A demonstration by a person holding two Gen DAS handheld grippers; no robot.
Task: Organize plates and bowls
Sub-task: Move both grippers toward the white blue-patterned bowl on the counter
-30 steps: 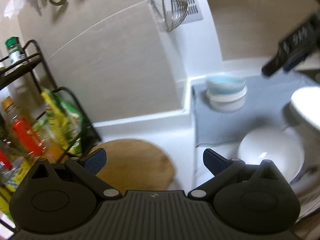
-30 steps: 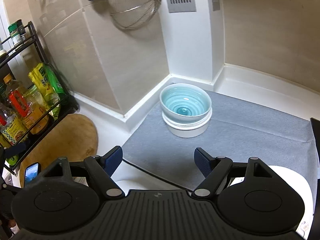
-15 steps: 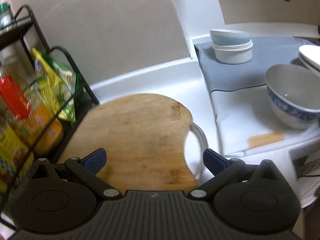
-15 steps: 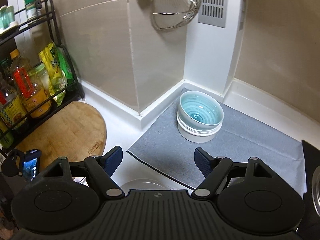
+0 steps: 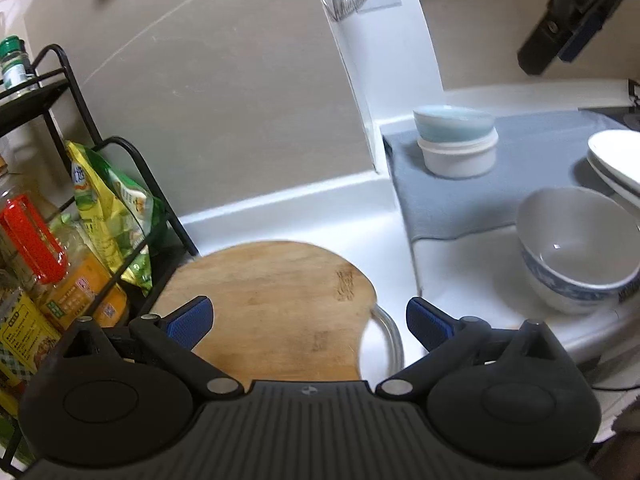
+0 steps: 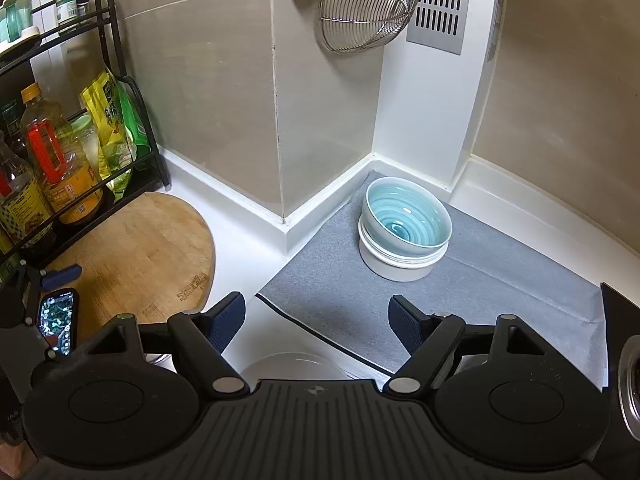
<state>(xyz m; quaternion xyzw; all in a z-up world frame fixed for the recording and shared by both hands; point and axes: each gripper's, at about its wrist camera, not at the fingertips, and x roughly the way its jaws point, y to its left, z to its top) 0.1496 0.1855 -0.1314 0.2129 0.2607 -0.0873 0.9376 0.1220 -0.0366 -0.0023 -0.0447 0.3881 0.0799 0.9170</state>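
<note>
A light blue bowl (image 6: 407, 218) sits stacked in a white bowl (image 6: 396, 266) on the grey mat (image 6: 500, 280) in the corner; the stack also shows in the left wrist view (image 5: 456, 140). A white bowl with a blue pattern (image 5: 576, 250) stands to the right of my left gripper, with white plates (image 5: 614, 162) behind it. My left gripper (image 5: 308, 322) is open and empty over the wooden cutting board (image 5: 276, 304). My right gripper (image 6: 318, 322) is open and empty, held above a white dish rim (image 6: 294, 366), and short of the bowl stack.
A black wire rack (image 6: 60, 128) with oil bottles and snack bags stands at the left. A wire strainer (image 6: 366, 4) hangs on the wall. The left gripper's phone (image 6: 58, 322) shows at lower left. The right gripper (image 5: 576, 12) hangs at the upper right of the left wrist view.
My left gripper swung down and left, from over the white bowl to over the cutting board. My right gripper pulled back and rose, so the bowl stack looks farther away.
</note>
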